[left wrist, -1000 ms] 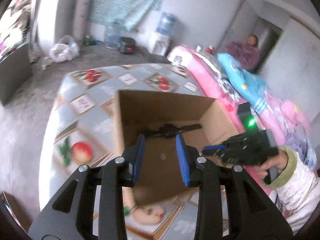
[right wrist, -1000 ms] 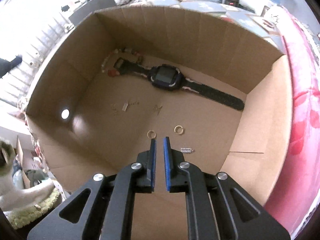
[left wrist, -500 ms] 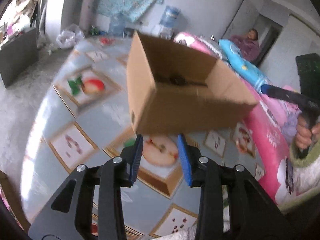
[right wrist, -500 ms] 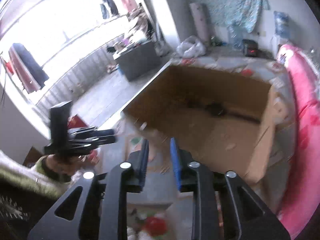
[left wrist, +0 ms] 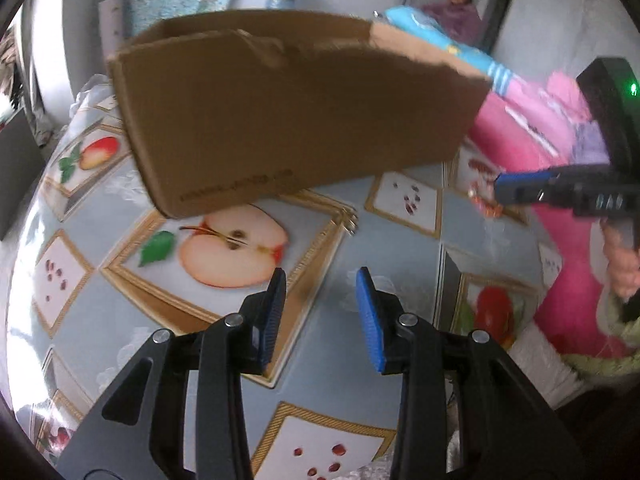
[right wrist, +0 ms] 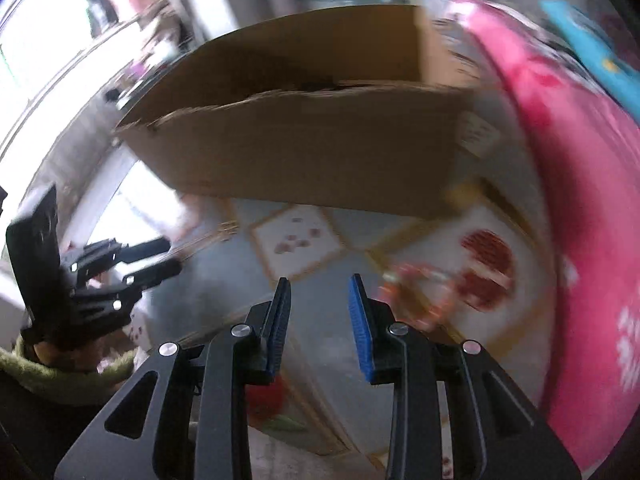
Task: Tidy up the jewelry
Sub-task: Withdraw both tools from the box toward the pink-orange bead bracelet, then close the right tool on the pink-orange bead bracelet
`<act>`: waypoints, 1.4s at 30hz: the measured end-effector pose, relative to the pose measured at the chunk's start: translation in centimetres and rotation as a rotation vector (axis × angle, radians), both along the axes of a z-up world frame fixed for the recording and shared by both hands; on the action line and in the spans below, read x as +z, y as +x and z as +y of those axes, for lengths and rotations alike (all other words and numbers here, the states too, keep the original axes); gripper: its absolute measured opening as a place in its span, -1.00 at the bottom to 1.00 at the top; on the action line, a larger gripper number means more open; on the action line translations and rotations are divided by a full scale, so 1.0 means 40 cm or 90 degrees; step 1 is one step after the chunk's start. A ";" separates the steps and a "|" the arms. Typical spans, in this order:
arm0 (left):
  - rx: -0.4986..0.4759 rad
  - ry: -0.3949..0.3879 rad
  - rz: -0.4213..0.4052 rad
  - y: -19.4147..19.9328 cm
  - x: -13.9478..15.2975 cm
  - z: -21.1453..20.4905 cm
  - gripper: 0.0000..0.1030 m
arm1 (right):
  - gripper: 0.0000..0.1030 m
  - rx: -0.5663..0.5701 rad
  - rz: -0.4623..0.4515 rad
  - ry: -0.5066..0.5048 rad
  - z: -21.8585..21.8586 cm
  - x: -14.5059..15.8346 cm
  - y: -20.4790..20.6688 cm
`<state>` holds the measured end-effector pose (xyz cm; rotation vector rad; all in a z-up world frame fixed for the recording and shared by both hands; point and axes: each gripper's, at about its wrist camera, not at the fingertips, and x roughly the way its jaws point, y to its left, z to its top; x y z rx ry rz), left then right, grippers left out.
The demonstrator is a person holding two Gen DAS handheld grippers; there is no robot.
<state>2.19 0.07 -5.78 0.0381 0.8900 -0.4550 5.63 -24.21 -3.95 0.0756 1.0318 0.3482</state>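
Two wrist views cover one table [left wrist: 400, 248], spread with a pale blue cloth printed with framed fruit pictures, a halved apple [left wrist: 234, 246] among them. On it stands the cardboard box [left wrist: 296, 120], open at the top and seen from outside in both views; its near wall fills the upper middle of each frame and its top edge is ragged. The box interior is not visible from the left wrist view, and only a dark, blurred strip of it shows over the near wall [right wrist: 304, 76] in the right wrist view, so any jewelry inside cannot be made out. Pink bedding [left wrist: 532, 120] lies along the right side of the table, with a light blue item [left wrist: 440, 40] behind it. The left gripper [left wrist: 320, 308] hangs over the cloth, in front of the box and apart from it, its blue-padded fingers spread with nothing between them. The right gripper [right wrist: 318, 308] is likewise parted and empty, over the table to the right of the other tool. A small orange-and-red beaded piece [right wrist: 416, 292], blurred, lies on the cloth just right of the right gripper's fingers.
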 end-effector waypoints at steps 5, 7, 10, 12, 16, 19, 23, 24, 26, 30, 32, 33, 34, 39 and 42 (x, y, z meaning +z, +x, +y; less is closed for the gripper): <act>-0.002 0.049 0.001 0.018 -0.006 -0.032 -0.33 | -0.37 -0.043 0.010 0.008 -0.028 -0.020 0.015; 0.007 0.054 0.005 0.023 -0.006 -0.035 -0.32 | -0.34 -0.051 0.023 0.000 -0.033 -0.043 0.038; 0.015 0.056 0.006 0.023 -0.007 -0.038 -0.29 | -0.34 -0.052 0.050 -0.001 -0.033 -0.072 0.063; 0.018 0.061 0.005 0.019 -0.005 -0.040 -0.29 | -0.33 -0.051 0.071 0.009 -0.031 -0.094 0.076; 0.018 0.064 0.003 0.019 -0.005 -0.044 -0.29 | -0.33 -0.029 0.063 0.038 -0.009 -0.109 0.084; 0.016 0.061 -0.001 0.038 -0.011 -0.070 -0.29 | -0.33 -0.004 0.062 0.073 0.018 -0.114 0.089; 0.012 0.048 -0.016 0.062 -0.007 -0.088 -0.29 | -0.33 0.020 0.053 0.084 0.049 -0.118 0.086; 0.010 0.046 -0.017 0.068 -0.009 -0.092 -0.29 | -0.33 0.021 0.053 0.088 0.050 -0.119 0.085; 0.005 0.048 -0.017 0.080 -0.017 -0.106 -0.32 | -0.33 0.022 0.054 0.101 0.046 -0.122 0.087; -0.018 0.052 -0.034 0.090 -0.018 -0.125 -0.39 | -0.33 0.025 0.055 0.124 0.038 -0.122 0.081; -0.034 0.066 -0.049 0.094 -0.022 -0.141 -0.42 | -0.33 0.027 0.055 0.133 0.030 -0.125 0.084; -0.039 0.074 -0.052 0.095 -0.023 -0.148 -0.43 | -0.33 0.028 0.055 0.136 0.025 -0.124 0.089; -0.045 0.083 -0.051 0.097 -0.021 -0.155 -0.46 | -0.33 0.029 0.056 0.140 0.025 -0.125 0.091; -0.068 0.038 -0.005 0.093 -0.013 -0.158 -0.55 | -0.33 0.033 0.057 0.158 0.014 -0.130 0.092; -0.076 -0.007 0.031 0.084 -0.015 -0.160 -0.55 | -0.33 0.032 0.055 0.170 0.013 -0.131 0.090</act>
